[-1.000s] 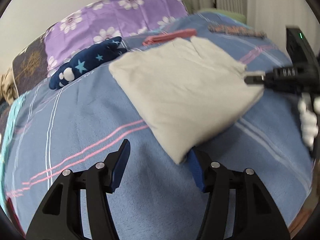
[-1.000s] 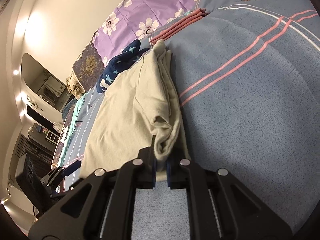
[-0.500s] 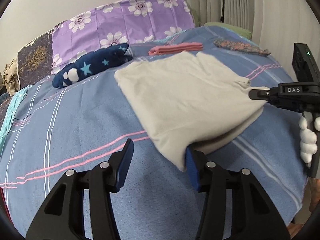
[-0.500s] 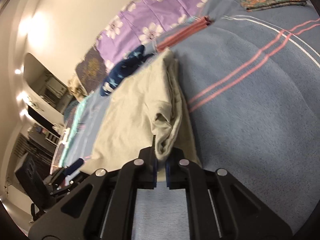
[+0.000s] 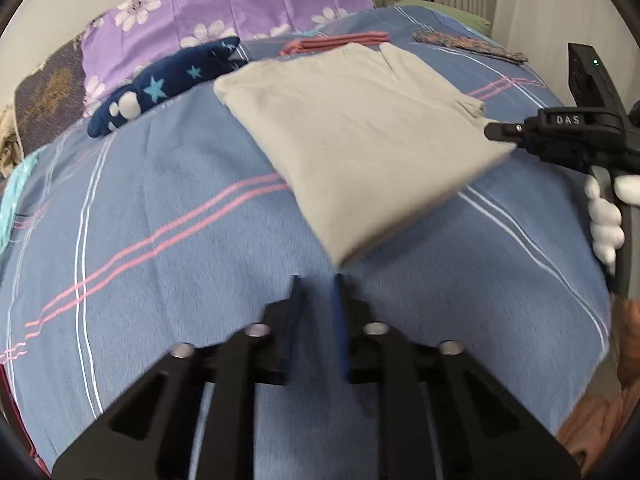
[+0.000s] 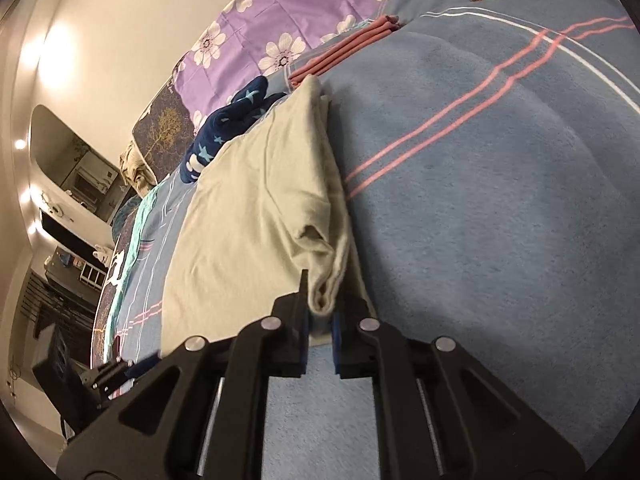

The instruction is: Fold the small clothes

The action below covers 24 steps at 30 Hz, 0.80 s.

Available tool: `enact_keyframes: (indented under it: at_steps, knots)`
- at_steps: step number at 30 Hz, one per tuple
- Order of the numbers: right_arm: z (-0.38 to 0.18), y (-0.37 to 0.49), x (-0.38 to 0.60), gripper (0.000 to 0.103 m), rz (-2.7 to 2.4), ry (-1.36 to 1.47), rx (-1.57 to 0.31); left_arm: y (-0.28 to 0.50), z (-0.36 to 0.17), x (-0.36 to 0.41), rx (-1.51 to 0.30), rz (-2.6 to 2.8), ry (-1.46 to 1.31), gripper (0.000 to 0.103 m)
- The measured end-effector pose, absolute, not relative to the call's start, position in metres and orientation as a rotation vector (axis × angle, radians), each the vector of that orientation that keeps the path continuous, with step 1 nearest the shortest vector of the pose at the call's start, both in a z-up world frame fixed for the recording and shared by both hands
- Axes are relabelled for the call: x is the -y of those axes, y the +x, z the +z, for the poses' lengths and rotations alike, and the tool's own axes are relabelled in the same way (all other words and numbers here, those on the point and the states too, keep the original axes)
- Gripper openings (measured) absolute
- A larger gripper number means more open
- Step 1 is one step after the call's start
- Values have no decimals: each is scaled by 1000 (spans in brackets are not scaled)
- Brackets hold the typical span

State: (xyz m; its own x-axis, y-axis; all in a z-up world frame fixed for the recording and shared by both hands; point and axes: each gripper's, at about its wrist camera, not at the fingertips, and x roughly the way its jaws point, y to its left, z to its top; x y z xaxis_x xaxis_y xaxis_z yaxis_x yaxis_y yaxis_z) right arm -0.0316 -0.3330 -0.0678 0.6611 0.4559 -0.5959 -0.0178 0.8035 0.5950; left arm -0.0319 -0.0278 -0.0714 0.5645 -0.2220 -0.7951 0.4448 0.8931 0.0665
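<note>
Pinching beige garment (image 6: 264, 216) corner, right tongs (image 6: 320, 312) grip; left tongs (image 5: 316, 292) have just been closing, now pressed together, nothing between, cloth's corner just ahead.

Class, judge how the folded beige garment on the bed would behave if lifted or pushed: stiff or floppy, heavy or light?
Probably floppy: the beige garment bunches in soft folds where the right claw pinches it. Likely light: its thin layers lie flat on the blanket. Pushed, it would probably wrinkle, not slide whole.
</note>
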Motion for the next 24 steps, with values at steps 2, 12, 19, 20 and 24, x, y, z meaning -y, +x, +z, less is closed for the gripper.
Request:
enact_keyframes:
  at_steps: [2,12,19,20,24]
  knots:
    - [-65,-38,337,9,269,582,-809,-33,-62,16,-883,-444,189,8]
    - [-12,-36,299,11,361,353,-660,11,-43,45,-801,-561,113,10]
    - [-61,-7,313,0,284,379,-813,7,-73,51,-851,-566,160,12]
    - [-60,-6,314,0,275,376,-817,7,-72,49,-858,-572,155,12]
    - [-48,-10,299,6,261,274,-805,16,-52,46,-837,-578,131,12]
